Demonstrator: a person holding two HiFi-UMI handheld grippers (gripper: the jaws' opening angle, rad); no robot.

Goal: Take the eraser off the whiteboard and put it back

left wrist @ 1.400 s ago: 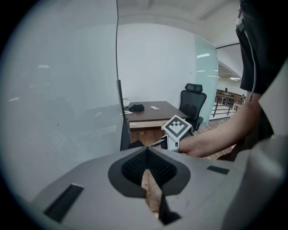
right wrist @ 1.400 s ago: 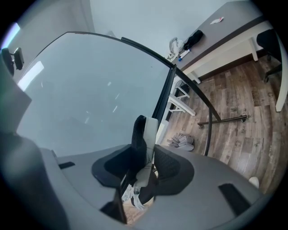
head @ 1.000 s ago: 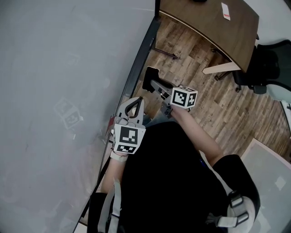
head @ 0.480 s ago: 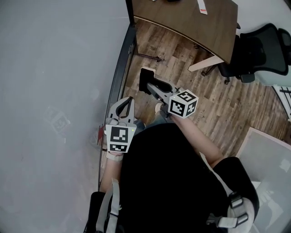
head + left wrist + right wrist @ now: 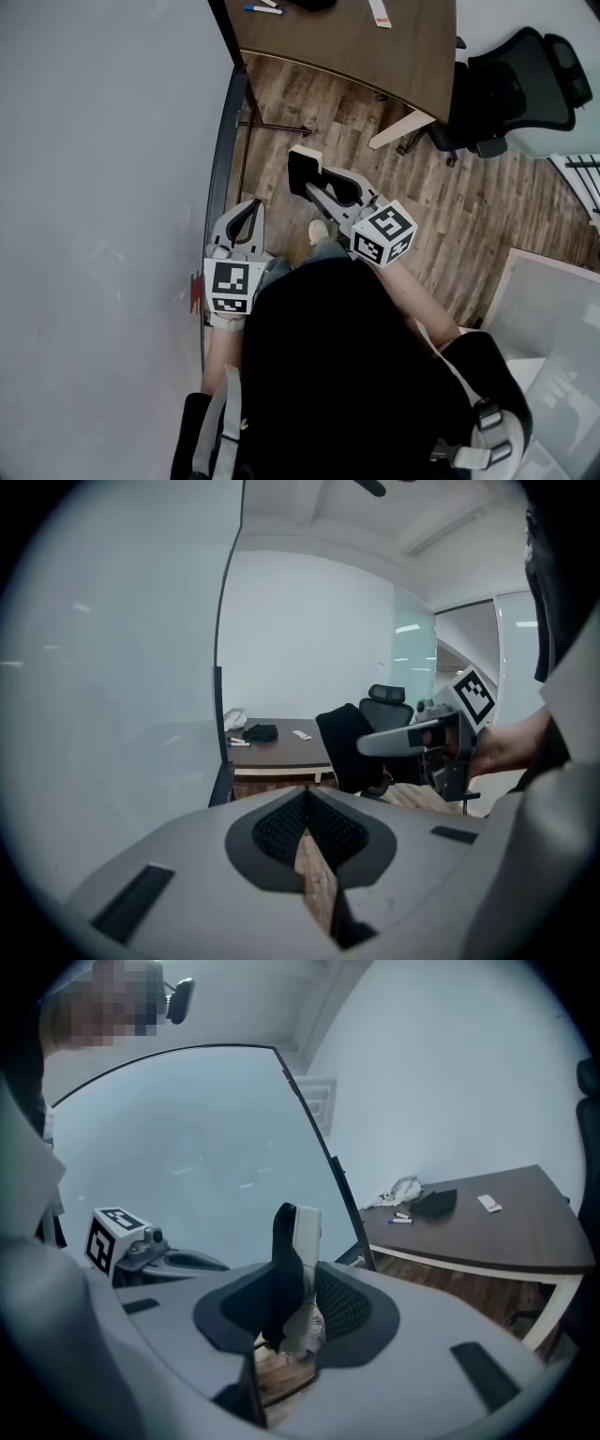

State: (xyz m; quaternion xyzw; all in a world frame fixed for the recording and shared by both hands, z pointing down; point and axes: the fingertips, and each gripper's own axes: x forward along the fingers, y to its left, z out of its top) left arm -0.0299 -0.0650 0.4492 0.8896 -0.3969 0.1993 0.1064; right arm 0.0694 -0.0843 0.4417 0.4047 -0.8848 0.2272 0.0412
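Eraser, a white-backed block with black felt face (image 5: 296, 1234), sits off the large pale whiteboard (image 5: 103, 141), near it but not touching. Return step, I judge: square the felt flat to the whiteboard and release only once it seats. Right gripper (image 5: 296, 1299) clamps the eraser, jaws partway in. Left gripper (image 5: 307, 805), closer to the whiteboard, has its jaws together and empty.
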